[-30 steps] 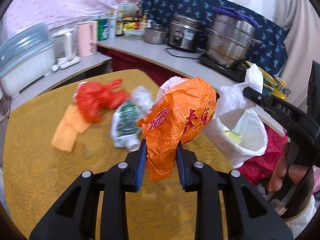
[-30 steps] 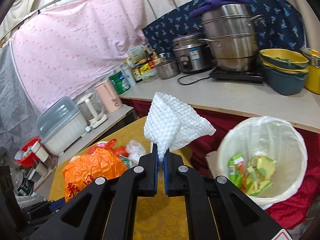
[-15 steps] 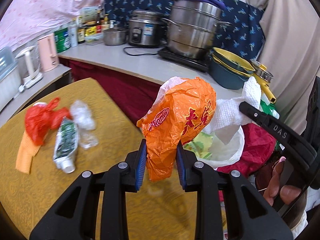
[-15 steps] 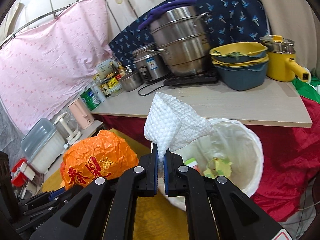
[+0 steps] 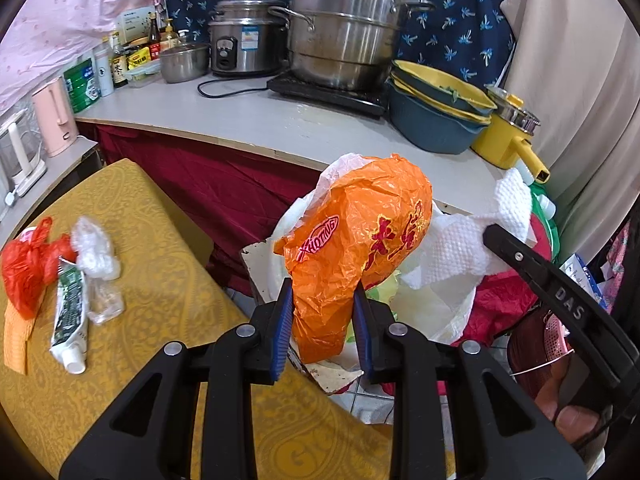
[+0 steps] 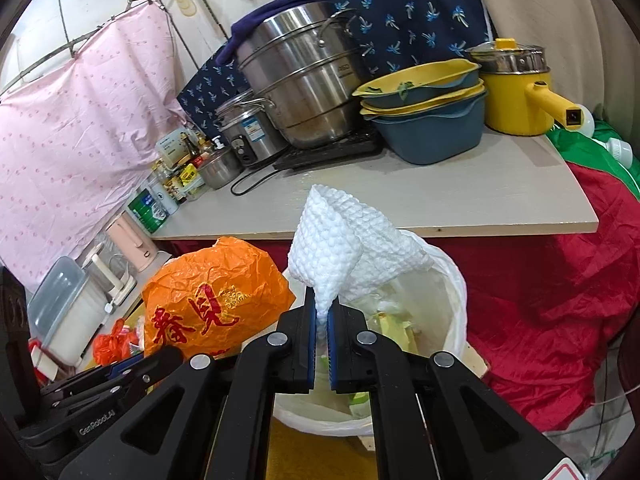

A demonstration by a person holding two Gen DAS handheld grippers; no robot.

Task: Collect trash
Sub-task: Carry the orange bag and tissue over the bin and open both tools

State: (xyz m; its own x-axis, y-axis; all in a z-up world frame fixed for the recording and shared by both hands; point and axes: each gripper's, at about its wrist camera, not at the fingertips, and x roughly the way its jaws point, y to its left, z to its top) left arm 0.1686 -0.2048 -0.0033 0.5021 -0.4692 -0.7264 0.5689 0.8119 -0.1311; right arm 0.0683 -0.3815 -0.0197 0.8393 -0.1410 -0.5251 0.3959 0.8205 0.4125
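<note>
Over the bin: both grippers hang above the white-lined trash bin [image 6: 452, 300], each with trash in it.

Left gripper [image 5: 322, 320]: its blue pads squeeze the low end of a crumpled orange bag [image 5: 356, 248]. The fat end of the bag sticks up past the fingertips.

Right gripper [image 6: 320, 330]: its jaws are almost fully together, and they pinch one corner of a white paper towel [image 6: 344, 244]. The towel stands up from the jaws like a small tent.

Side by side: in the right wrist view the orange bag [image 6: 216, 296] sits just left of the towel. In the left wrist view the paper towel [image 5: 460, 248] shows right behind the bag, at the tip of the right gripper's black finger.

Bin: it stands on the floor, between the yellow table [image 5: 160, 272] and the red cloth [image 6: 560, 320]. Some yellow and green scraps lie inside (too small to tell what they are).

Still on the table: a red bag [image 5: 28, 264], a tube [image 5: 70, 312], a clear plastic wrap [image 5: 96, 256] and an orange cloth [image 5: 16, 336] lie close together near the left edge.

Behind: a grey counter [image 5: 248, 120] holds big steel pots [image 5: 344, 24], stacked bowls [image 6: 428, 108] and a yellow pot [image 6: 516, 92].

Hand: part of a person's hand [image 5: 576, 424] shows under the right gripper.
</note>
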